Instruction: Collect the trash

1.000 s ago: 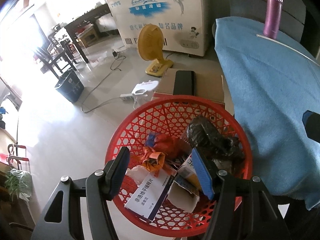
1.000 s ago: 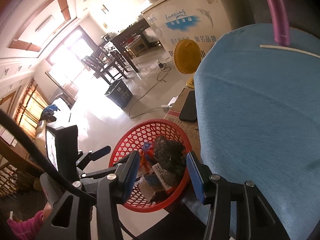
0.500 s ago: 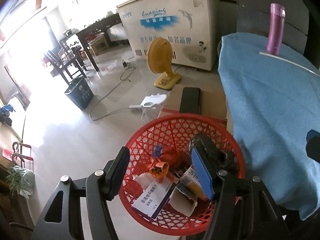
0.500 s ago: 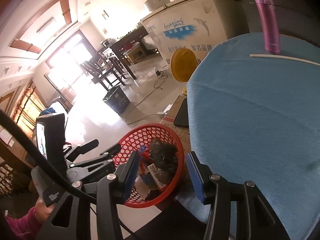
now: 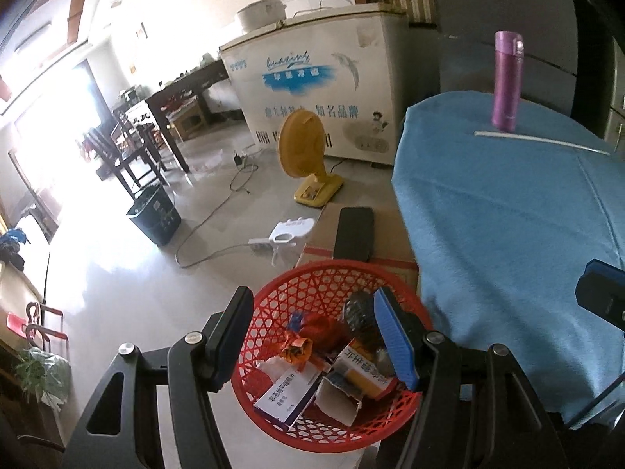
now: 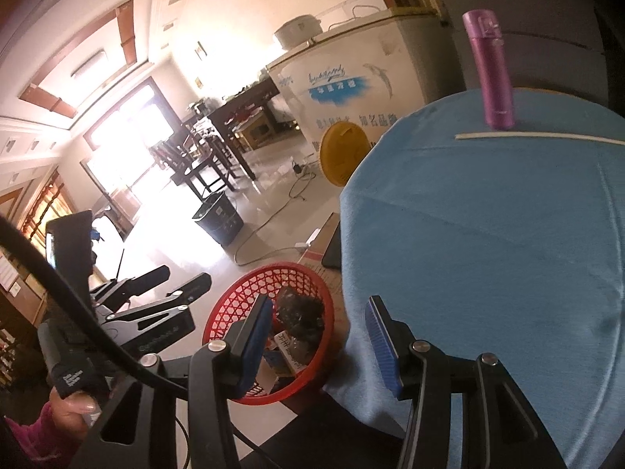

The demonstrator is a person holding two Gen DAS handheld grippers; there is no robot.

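Note:
A red mesh basket (image 5: 312,273) stands on the floor beside the blue-clothed table (image 5: 508,215). It holds a black crumpled bag (image 5: 357,312), small cartons (image 5: 287,394) and an orange wrapper (image 5: 297,349). My left gripper (image 5: 312,336) hangs open above the basket with nothing between its fingers. My right gripper (image 6: 318,336) is open too, above the table's edge with the basket (image 6: 273,273) below and to its left. A purple bottle (image 6: 491,74) and a white stick (image 6: 539,136) sit at the far side of the table (image 6: 488,234).
A cardboard box (image 5: 390,234) with a black phone (image 5: 354,232) lies behind the basket. On the floor farther back are a yellow fan (image 5: 302,144), a power strip with cable (image 5: 258,242), a dark bin (image 5: 154,215), a chest freezer (image 5: 312,90) and dark chairs (image 5: 129,156).
Both grippers have risen and tilted up, so the basket now looks smaller and lower in both views. More of the room and tabletop shows. The jaws kept the same gap.

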